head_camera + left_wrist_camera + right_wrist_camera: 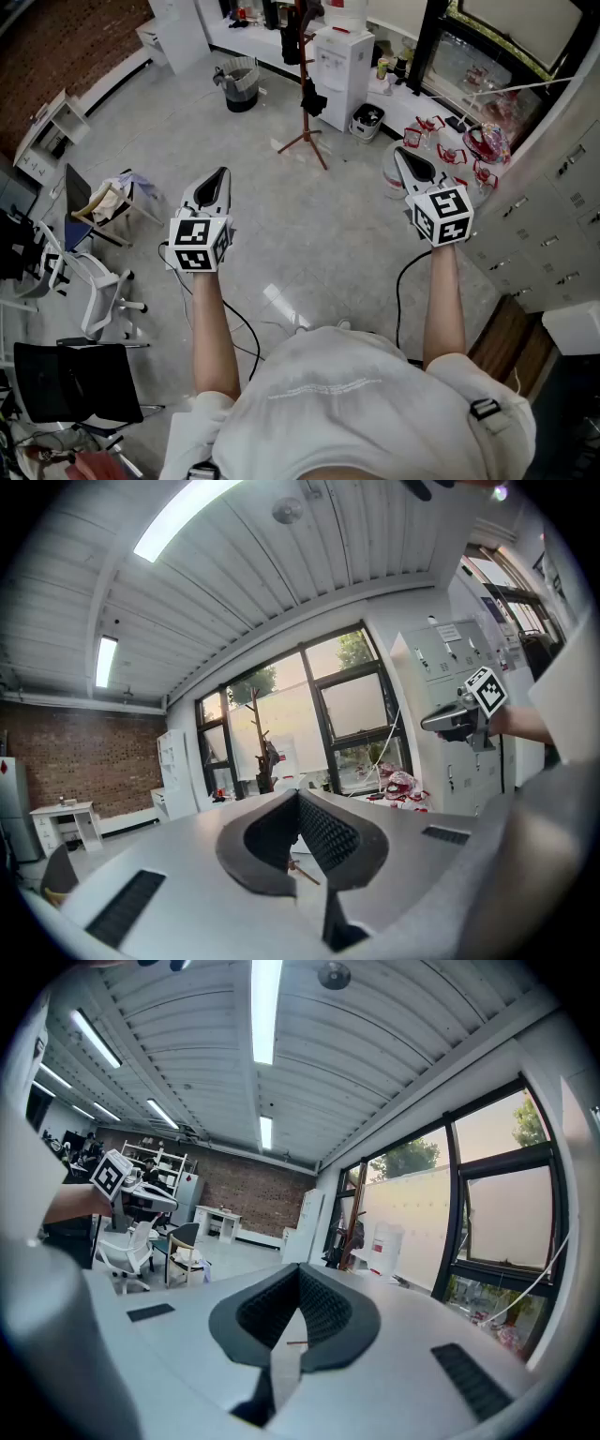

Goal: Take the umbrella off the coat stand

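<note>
The dark wooden coat stand (305,89) stands on three splayed legs far ahead, by the window wall. Dark items hang on it; a dark bundle (313,97) halfway up may be the umbrella, too small to tell. My left gripper (218,175) and right gripper (400,155) are held out level, well short of the stand and on either side of it. Both are shut with nothing between the jaws. The left gripper view has the stand (260,754) beyond the shut jaws (298,795). In the right gripper view the stand (348,1237) is also far beyond the shut jaws (298,1272).
A white water dispenser (342,58) stands right of the stand, with a small bin (366,120) beside it and a larger bin (239,86) to the left. Office chairs (101,289) sit at the left, grey lockers (562,220) at the right. Red items (441,139) and a cable (246,330) lie on the floor.
</note>
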`<action>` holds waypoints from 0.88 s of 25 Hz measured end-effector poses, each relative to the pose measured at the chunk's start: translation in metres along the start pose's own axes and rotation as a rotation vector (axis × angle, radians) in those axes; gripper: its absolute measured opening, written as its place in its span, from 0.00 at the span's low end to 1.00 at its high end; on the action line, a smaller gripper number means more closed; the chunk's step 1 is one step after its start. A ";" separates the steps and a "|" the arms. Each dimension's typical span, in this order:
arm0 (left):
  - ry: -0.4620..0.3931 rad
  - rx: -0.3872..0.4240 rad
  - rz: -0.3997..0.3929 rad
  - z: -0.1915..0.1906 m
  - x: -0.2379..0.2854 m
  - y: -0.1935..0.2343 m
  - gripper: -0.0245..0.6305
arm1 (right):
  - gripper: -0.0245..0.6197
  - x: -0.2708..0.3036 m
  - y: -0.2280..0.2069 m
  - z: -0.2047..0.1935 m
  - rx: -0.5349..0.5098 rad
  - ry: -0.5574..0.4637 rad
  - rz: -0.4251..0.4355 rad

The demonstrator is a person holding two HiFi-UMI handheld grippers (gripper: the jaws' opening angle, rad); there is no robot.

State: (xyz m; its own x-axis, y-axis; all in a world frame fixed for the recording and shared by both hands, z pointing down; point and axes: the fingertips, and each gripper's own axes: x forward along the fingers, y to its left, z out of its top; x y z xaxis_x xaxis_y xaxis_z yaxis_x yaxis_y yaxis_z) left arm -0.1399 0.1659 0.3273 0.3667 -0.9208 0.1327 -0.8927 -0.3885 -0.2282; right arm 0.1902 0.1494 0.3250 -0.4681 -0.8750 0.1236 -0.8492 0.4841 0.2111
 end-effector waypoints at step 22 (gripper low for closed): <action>-0.011 -0.005 -0.022 0.008 0.008 -0.013 0.06 | 0.07 -0.006 -0.007 -0.010 0.043 0.013 0.003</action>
State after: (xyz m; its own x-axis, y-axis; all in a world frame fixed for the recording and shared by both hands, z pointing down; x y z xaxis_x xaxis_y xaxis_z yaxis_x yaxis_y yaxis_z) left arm -0.1231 0.1635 0.3236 0.3889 -0.9125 0.1268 -0.8857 -0.4082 -0.2210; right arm 0.2010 0.1516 0.3324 -0.4680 -0.8731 0.1366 -0.8575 0.4860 0.1687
